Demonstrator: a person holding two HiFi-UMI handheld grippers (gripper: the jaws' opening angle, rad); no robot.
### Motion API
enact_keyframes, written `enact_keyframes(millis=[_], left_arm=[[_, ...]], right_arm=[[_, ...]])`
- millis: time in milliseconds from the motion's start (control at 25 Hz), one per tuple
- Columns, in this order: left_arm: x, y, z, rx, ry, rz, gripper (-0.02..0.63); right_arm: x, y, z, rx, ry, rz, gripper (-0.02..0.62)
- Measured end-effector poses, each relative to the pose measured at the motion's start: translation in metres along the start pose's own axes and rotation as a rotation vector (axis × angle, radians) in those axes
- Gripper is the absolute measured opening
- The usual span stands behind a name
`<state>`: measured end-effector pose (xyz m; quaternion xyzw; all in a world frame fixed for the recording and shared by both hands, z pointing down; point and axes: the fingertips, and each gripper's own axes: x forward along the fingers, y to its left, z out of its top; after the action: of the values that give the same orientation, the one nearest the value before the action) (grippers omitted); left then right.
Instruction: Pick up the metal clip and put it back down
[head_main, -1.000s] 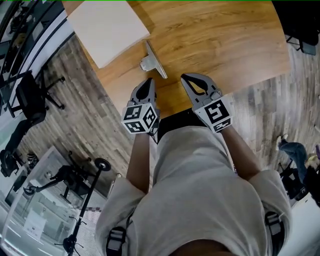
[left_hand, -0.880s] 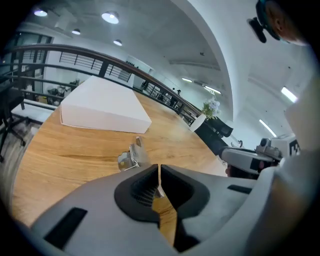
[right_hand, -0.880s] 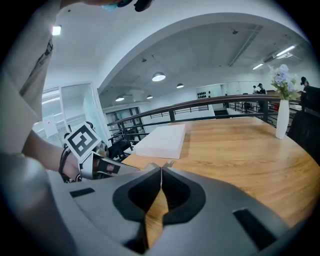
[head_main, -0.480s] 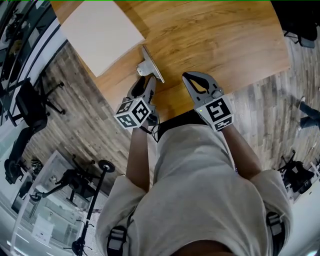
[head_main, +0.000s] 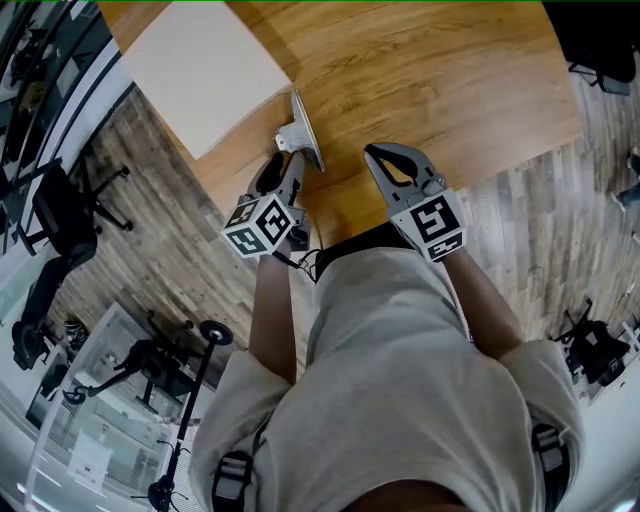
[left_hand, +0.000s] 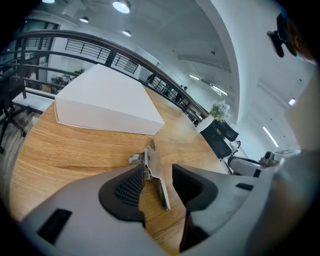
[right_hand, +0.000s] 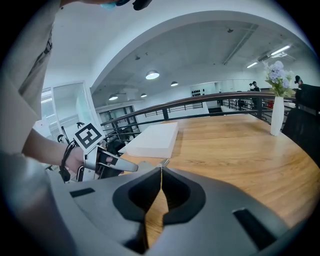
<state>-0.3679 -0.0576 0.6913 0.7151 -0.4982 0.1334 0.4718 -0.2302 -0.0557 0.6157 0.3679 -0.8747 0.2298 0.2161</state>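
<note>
The metal clip (head_main: 300, 135) is lying on the wooden desk (head_main: 450, 80), close to the desk's near left edge and just beside the near corner of a flat white box (head_main: 200, 70). The left tool (head_main: 283, 168) is pointing down at the clip from the near side with its jaws standing wide apart; they have just been opening. In the left gripper view the clip is sitting in the gap between the two jaws, its long strip running toward the near side. It is lying close against the left pad while the right pad is standing clear of it, so nothing is being squeezed. The clip is resting on the wood. The right tool (head_main: 378, 158) is hanging to the right of the clip, apart from it, with its jaws pressed together and nothing between them. A person's arms are reaching out of a light shirt (head_main: 400, 380) to both tools
</note>
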Motion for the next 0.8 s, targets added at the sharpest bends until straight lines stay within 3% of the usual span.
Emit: enact_keyframes(millis=[280,640,800], left_arm=[[0.014,0.010,0.009,0.055,0.028,0.015,0.158],[0.034,0.004,0.010,0.061,0.062,-0.007,0.155],[0.035,-0.004,0.009,0.052,0.066,-0.035,0.067]], right_arm=[[-0.004,-0.005,0.002,0.003,0.001,-0.016,0.026],[-0.016,-0.011,0.003,0.001,-0.001,-0.041,0.026],[-0.024,-0.014,0.003,0.004,-0.005,-0.053,0.026]])
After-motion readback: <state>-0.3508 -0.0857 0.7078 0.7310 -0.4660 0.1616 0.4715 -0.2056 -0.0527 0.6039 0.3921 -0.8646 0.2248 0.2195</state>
